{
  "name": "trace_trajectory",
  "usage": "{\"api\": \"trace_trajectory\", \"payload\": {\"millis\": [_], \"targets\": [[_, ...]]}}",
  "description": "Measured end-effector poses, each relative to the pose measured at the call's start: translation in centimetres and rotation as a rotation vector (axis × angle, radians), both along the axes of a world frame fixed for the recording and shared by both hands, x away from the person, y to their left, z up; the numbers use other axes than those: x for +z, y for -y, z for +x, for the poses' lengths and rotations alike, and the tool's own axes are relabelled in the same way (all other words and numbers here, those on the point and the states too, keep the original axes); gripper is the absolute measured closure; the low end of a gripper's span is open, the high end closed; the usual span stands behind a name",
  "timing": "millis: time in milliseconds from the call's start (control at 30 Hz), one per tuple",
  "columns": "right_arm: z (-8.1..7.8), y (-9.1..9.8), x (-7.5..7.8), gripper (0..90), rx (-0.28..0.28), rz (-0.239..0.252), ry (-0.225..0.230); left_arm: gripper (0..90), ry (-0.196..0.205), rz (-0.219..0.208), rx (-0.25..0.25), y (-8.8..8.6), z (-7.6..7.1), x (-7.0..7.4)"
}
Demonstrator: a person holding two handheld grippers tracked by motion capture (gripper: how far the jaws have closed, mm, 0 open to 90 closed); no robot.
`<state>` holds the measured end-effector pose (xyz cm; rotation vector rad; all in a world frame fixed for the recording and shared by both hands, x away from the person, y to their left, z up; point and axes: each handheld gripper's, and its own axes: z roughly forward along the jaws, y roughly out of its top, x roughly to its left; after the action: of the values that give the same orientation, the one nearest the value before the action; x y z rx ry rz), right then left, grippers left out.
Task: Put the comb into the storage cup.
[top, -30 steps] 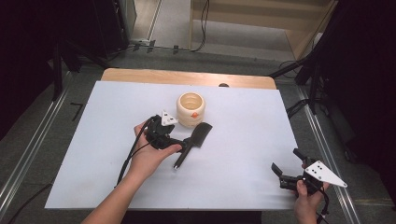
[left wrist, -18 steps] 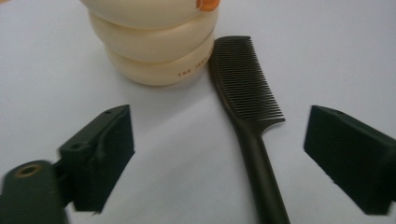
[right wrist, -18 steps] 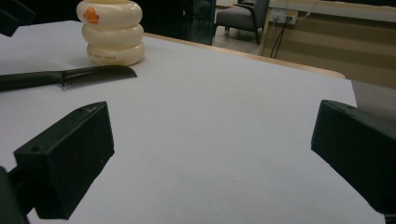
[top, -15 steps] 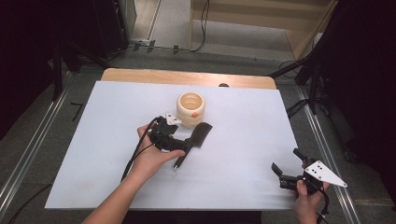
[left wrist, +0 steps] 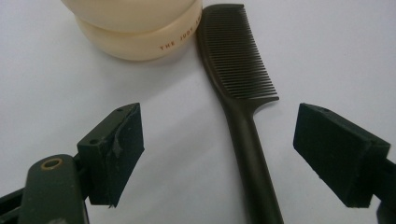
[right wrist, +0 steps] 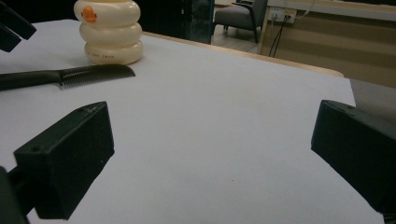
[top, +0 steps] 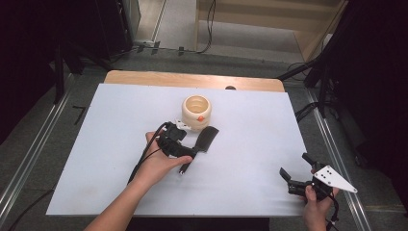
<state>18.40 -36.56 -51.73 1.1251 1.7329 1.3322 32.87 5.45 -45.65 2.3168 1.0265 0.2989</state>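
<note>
Left gripper (top: 190,153) lowered over the comb's handle, jaws straddling it and just been closing, pads not yet pressing: clear gaps on both sides in the left gripper view, so not gripping yet. Held low and aligned along the handle, probably so the pads can pinch the narrow shaft from its sides rather than the toothed head.

Largest first: white table sheet (top: 106,120), bare over most of its area, giving room to lift in any direction. Next, cream ringed pot (top: 197,112) with an orange mark, upright just past centre toward 12 o'clock. Then black comb (top: 206,140), lying flat on the sheet at about 5 o'clock from the pot, toothed head almost against the pot's base, handle (left wrist: 254,158) running back toward 7 o'clock under the left gripper. Teeth (left wrist: 243,60) facing away from the pot.

Right gripper (top: 296,179) parked near the sheet's 4 o'clock corner, jaws wide apart on nothing, well apart from comb and pot, seemingly waiting out of the way.

Only obstacle judged: the pot so close to the comb's head; a sideways drag could nudge it, so a straight lift looks safer.
</note>
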Motion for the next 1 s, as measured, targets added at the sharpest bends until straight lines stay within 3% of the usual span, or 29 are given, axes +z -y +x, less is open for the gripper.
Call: {"api": "trace_trajectory", "payload": {"millis": [600, 1000], "targets": [[0.1, -0.1, 0.0, 0.0, -0.004, -0.010, -0.006, 32.9, -0.101, 0.026, -0.025, 0.9, 0.2, -1.0], [0.1, -0.1, 0.0, 0.0, -0.002, -0.010, -0.008, 49.0, -0.155, 0.045, -0.061, 1.2, 0.1, -1.4]]}}
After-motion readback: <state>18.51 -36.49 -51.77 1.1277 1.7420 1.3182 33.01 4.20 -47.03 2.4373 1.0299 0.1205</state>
